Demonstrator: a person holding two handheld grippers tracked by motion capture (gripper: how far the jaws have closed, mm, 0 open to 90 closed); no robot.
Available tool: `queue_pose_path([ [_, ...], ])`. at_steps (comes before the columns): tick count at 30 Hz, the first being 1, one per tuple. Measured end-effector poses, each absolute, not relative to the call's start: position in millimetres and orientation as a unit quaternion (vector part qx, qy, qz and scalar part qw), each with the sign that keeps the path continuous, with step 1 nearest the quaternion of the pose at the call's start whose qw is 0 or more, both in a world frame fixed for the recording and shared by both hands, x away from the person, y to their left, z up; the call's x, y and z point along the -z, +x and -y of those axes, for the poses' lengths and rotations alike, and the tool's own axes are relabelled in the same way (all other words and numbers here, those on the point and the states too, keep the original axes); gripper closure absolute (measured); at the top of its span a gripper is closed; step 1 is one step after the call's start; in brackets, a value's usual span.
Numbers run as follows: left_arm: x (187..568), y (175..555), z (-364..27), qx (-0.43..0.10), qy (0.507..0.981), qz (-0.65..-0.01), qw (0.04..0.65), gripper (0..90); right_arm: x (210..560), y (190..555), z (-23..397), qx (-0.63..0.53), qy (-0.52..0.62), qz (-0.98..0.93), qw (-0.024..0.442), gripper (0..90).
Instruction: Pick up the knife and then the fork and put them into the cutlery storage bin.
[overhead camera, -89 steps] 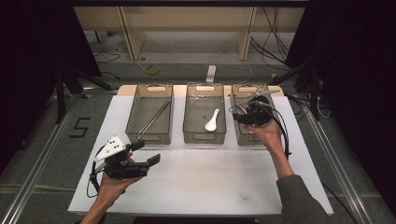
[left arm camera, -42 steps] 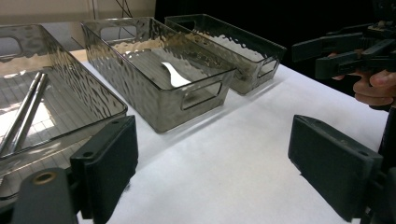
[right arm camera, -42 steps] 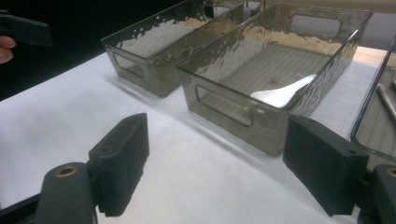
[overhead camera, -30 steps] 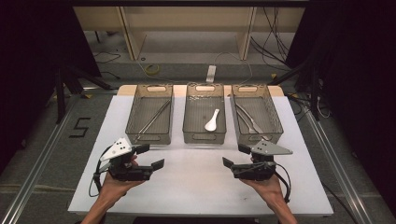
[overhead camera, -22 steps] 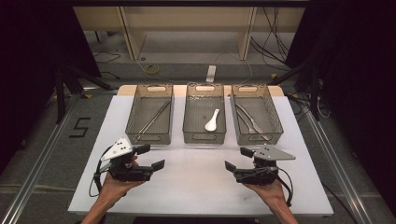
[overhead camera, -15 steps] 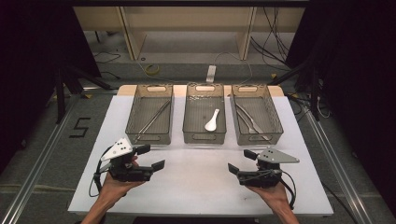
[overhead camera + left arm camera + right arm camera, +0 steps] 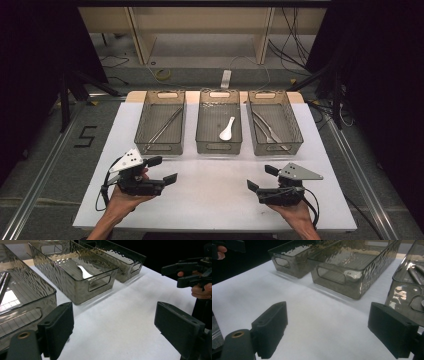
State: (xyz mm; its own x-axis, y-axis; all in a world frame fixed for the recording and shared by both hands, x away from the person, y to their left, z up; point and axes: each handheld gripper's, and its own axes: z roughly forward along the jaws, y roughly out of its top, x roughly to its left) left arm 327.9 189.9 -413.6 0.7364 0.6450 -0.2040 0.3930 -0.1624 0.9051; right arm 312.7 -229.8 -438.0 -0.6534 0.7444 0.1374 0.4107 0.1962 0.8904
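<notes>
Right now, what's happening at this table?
A person holds a two-finger gripper in each hand over the near, bare part of the white table. The left gripper and right gripper are both open and hold nothing. Beyond them stand three clear bins in a row: the left bin holds long metal utensils, the middle bin a white spoon, the right bin metal cutlery. The sorting appears finished or paused.

In the right gripper view, the right bin [image 7: 409,272] is cut off by the edge. Its utensils [image 7: 415,271] are too blurred to identify.
</notes>
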Motion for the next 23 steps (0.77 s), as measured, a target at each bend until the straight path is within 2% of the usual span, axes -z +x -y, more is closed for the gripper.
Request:
queue_pose_path([
  [23, 413.6, 328.1, -189.9, -0.114, 0.754, -0.343, 0.548, 15.3, 437.5, 313.4, 230.7, -0.506, 0.387, -0.751, 0.172, 16.8],
])
